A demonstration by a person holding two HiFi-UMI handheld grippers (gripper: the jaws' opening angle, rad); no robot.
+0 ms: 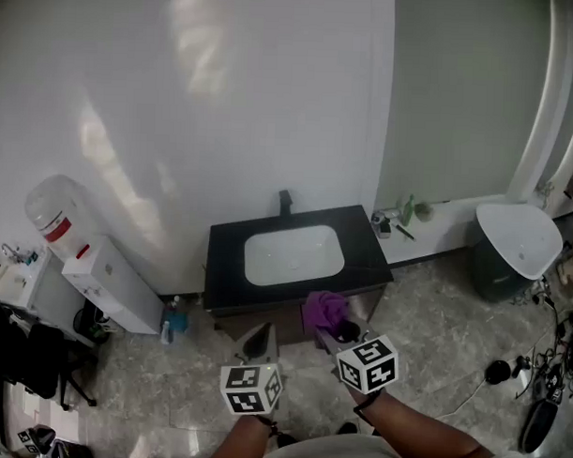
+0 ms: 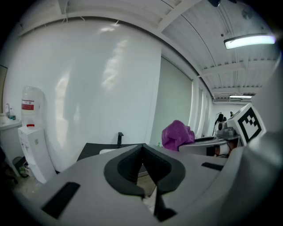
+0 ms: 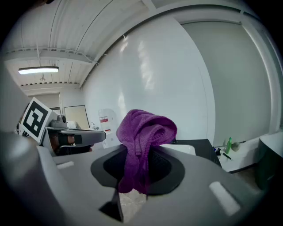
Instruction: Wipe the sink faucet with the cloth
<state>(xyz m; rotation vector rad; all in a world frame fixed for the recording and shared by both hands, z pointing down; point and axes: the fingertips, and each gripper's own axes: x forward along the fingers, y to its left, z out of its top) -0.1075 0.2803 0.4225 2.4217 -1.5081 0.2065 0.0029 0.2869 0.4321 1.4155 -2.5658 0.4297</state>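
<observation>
– Grippers sit closest, low in the head view. What is each one doing?
– Right gripper (image 3: 142,150) has its jaws pinched on the cloth (image 3: 148,126), a purple terry wad. It bulges above the tips and hangs in a fold below them. Left gripper (image 2: 142,148) has its jaws closed tip to tip, with nothing between them.
– And the faucet?
– Faucet (image 1: 285,202) stands at the back edge of the counter (image 1: 366,240), against the wall (image 1: 225,99) and behind the basin (image 1: 293,254). The cloth is near the counter's front edge, well apart from it.
– So which step is this?
– The approach, I'd say: the cloth is gripped and no wiping has begun. The next move calls for the right gripper to reach across the basin. It would then press the wad against the faucet and rub along it.
– Materials?
– The faucet is a slim, dark, angular post, probably hard metal, so the soft pile should wrap it a little. The counter is a glossy black slab. The basin is a smooth white rounded rectangle. The floor (image 1: 434,313) is mottled stone tile.
</observation>
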